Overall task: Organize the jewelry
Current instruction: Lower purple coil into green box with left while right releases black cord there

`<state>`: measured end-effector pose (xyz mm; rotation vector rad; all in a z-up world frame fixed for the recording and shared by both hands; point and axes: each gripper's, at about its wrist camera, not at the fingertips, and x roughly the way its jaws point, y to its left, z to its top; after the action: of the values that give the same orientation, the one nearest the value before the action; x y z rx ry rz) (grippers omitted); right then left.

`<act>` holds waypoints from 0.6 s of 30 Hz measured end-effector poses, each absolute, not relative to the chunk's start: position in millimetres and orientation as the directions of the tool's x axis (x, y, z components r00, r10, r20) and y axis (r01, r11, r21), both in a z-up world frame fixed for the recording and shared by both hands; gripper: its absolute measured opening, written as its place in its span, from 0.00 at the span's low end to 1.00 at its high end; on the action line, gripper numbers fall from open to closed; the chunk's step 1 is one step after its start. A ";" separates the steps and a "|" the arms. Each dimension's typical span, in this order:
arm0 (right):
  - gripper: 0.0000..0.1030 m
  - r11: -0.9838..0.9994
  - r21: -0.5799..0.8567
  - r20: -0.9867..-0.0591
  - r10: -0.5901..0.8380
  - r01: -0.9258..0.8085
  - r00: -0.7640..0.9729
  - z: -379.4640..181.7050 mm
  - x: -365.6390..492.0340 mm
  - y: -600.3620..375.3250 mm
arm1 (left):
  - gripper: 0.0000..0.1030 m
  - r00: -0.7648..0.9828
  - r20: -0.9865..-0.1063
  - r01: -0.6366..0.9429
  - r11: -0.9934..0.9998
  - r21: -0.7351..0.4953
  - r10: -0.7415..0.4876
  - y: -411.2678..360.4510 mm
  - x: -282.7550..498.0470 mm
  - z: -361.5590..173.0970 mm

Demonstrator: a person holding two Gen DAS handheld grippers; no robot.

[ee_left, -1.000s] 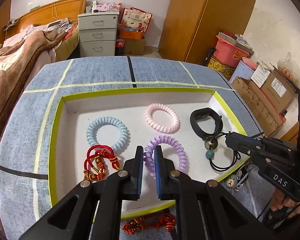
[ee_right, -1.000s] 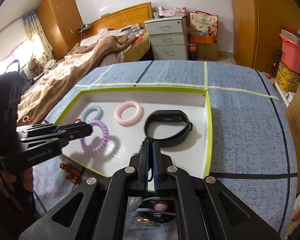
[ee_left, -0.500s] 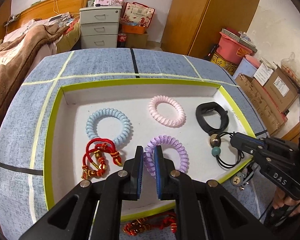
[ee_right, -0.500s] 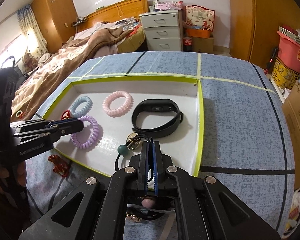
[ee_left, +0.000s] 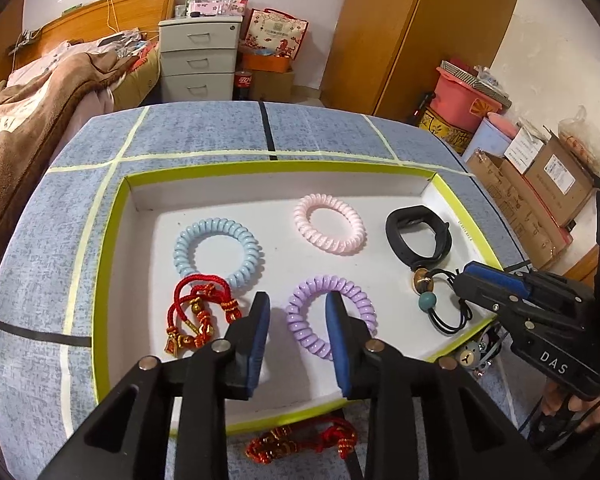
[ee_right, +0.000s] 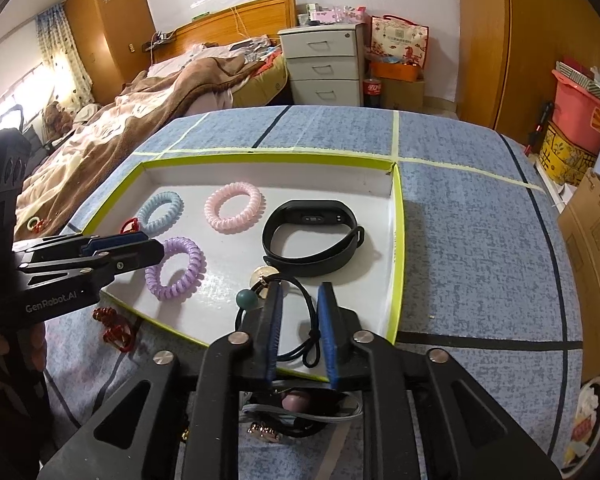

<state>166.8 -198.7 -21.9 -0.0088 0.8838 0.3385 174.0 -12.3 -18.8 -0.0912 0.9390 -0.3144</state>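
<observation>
Bracelets (ee_left: pixel 330 229) in tray (ee_left: pixel 104 264) (green-rimmed)

Tray (ee_left: pixel 112 240) contents, by kind:

- Coil bands: three. One blue (ee_left: pixel 218 254) toward the left edge, one pink (ee_left: pixel 329 229) toward the far edge, one purple (ee_left: pixel 328 316) at the near edge.
- Black wristbands: one (ee_left: pixel 417 238), near the right edge.
- Beaded black hair ties: one (ee_left: pixel 440 300), at the near right corner.
- Red cord bracelets: one (ee_left: pixel 200 312) inside, near the left edge.

On the tabletop outside the tray's near edge:

- Red cord bracelets: one (ee_left: pixel 300 440). Total red cord bracelets: two.
</observation>
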 end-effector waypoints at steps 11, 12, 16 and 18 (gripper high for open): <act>0.39 0.947 0.161 -0.711 0.308 -0.279 0.633 -4.2 137.0 -218.3 | 0.47 0.609 -0.733 0.211 0.953 -0.218 -0.303 0.6 143.3 0.0; 0.48 0.947 0.164 -0.705 0.308 -0.276 0.638 -3.5 133.2 -221.5 | 0.48 0.619 -0.729 0.204 0.956 -0.212 -0.294 3.1 139.4 1.5; 0.49 0.950 0.183 -0.700 0.308 -0.254 0.644 -4.5 117.2 -234.2 | 0.49 0.643 -0.705 0.187 0.954 -0.234 -0.300 14.3 121.7 5.3; 0.49 0.949 0.197 -0.701 0.311 -0.245 0.642 -7.0 111.2 -237.4 | 0.50 0.649 -0.706 0.172 0.959 -0.227 -0.284 17.8 112.9 4.2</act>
<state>111.2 -237.4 -7.0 0.0861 0.8144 0.3176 112.9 17.8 4.2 -0.1440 0.8250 -0.2601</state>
